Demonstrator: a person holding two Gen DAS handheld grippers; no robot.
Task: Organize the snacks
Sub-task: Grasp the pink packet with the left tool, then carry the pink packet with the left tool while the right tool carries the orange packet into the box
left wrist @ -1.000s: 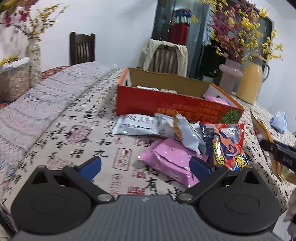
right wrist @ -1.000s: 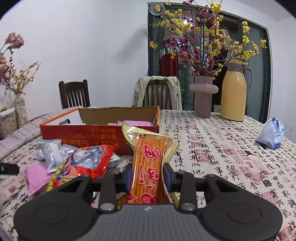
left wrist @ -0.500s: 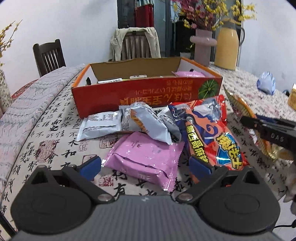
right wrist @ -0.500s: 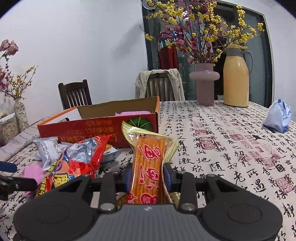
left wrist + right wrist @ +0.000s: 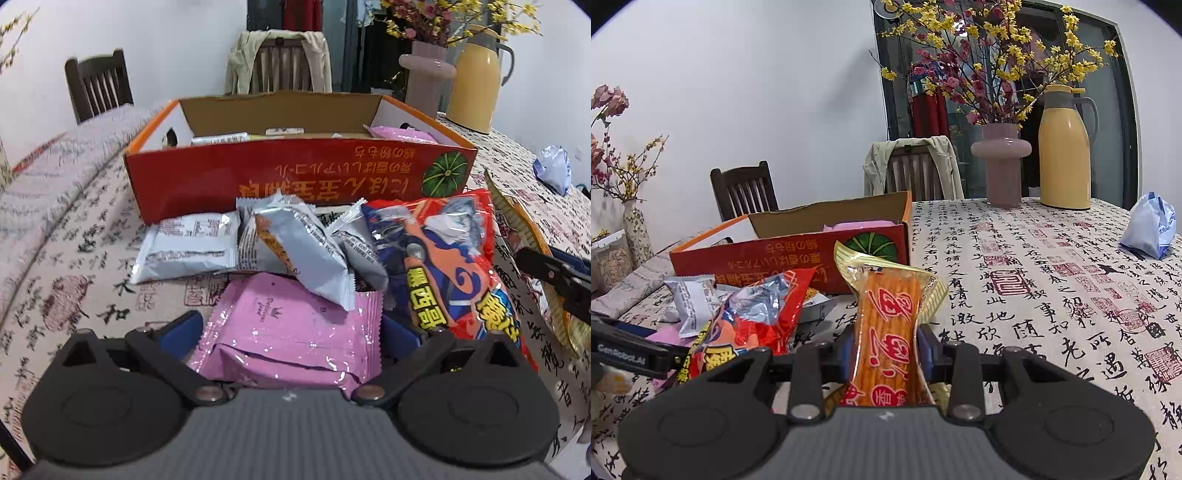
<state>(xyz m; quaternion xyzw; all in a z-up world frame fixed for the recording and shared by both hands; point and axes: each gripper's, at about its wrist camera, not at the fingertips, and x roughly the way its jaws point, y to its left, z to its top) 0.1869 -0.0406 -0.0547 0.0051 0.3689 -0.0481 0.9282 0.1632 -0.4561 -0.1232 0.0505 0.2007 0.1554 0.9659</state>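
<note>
My left gripper is open, its blue fingers on either side of a pink snack packet lying on the table. Behind it lie several silver packets and a red-and-blue chip bag. An orange cardboard box stands behind them with packets inside. My right gripper is shut on an orange stick-snack pack, held above the table to the right of the pile; the box also shows in the right wrist view.
A pink vase with flowers, a yellow thermos and a blue bag stand on the far right of the table. Chairs stand behind the table. The right gripper shows at the right edge of the left wrist view.
My left gripper has swung toward the pile and moved forward until the pink packet lies between its open fingers. My right gripper keeps hold of the orange pack and has shifted slightly.
</note>
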